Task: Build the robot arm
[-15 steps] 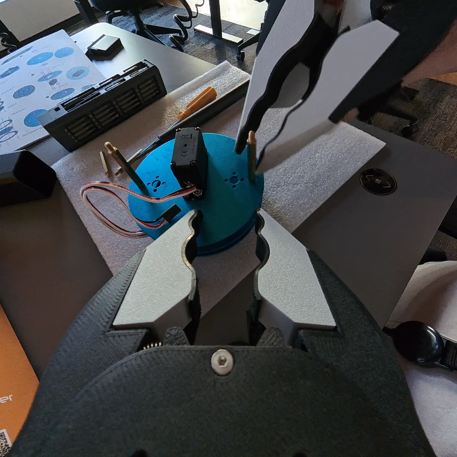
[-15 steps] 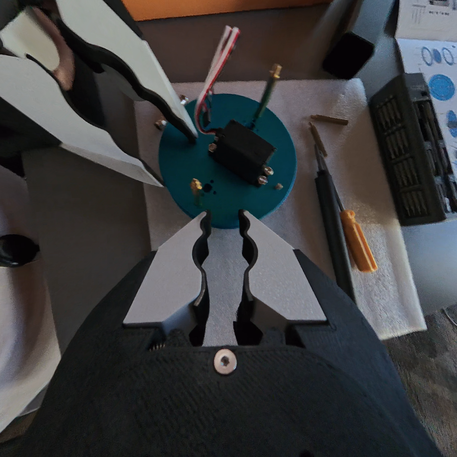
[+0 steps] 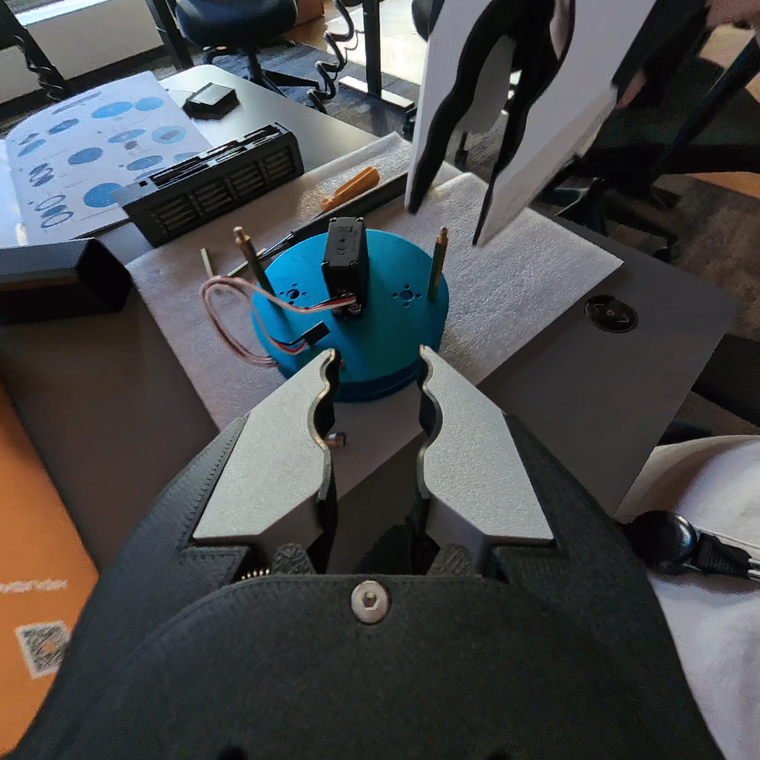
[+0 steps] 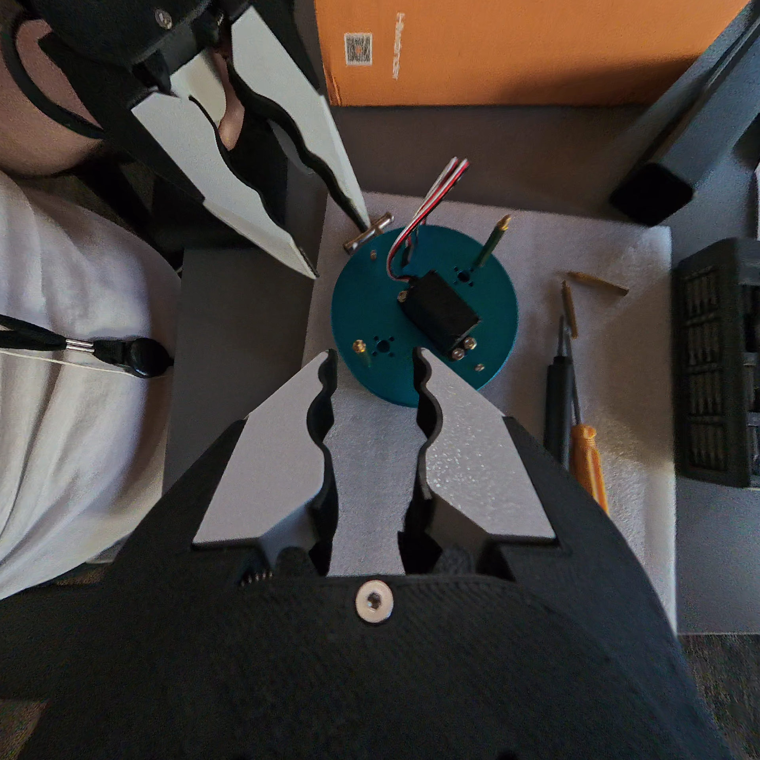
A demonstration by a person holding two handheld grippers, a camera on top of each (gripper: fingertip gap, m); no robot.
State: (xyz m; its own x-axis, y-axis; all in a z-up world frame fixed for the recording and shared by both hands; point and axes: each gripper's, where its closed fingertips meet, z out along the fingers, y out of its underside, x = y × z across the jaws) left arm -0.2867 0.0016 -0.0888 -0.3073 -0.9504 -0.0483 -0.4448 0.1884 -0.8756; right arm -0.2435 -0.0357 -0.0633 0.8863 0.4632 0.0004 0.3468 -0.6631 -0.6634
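Left gripper (image 3: 376, 362): spread, holding nothing; its tips sit at the 6 o'clock edge of the blue disc (image 3: 370, 337). A small metal piece (image 3: 335, 439) shows just beside its left finger; whether it touches I cannot tell.
Right gripper (image 4: 374, 355): spread and empty, tips over the disc's near edge in its own view. In the left wrist view it hangs above the white foam mat (image 3: 514, 263) at 1 o'clock of the disc, clear of the brass post (image 3: 436, 263).
Disc: lies on the mat and carries a black motor block (image 3: 344, 263) near its middle, a red-and-white cable (image 3: 230, 316) looping off at 9 o'clock, and a second post (image 3: 251, 263) leaning at 10 o'clock.
Containers: a black tool case (image 3: 214, 185) at 10 o'clock, its slots filled with small bits too fine to tell apart; a dark open-ended box (image 3: 61, 279) at 9 o'clock, inside not visible.
Nearby: an orange-handled screwdriver (image 3: 351, 187) and a black one (image 4: 556, 395) at 12 o'clock; loose brass pins (image 4: 598, 281); a printed sheet (image 3: 82, 144); an orange box (image 4: 514, 49).
Hard to see: a grey metal bar (image 4: 368, 234) by the left fingertip, blurred.
Change: half a second ago the right gripper was at the brass post; now it is lifted off and wider, and the left one is wider too.
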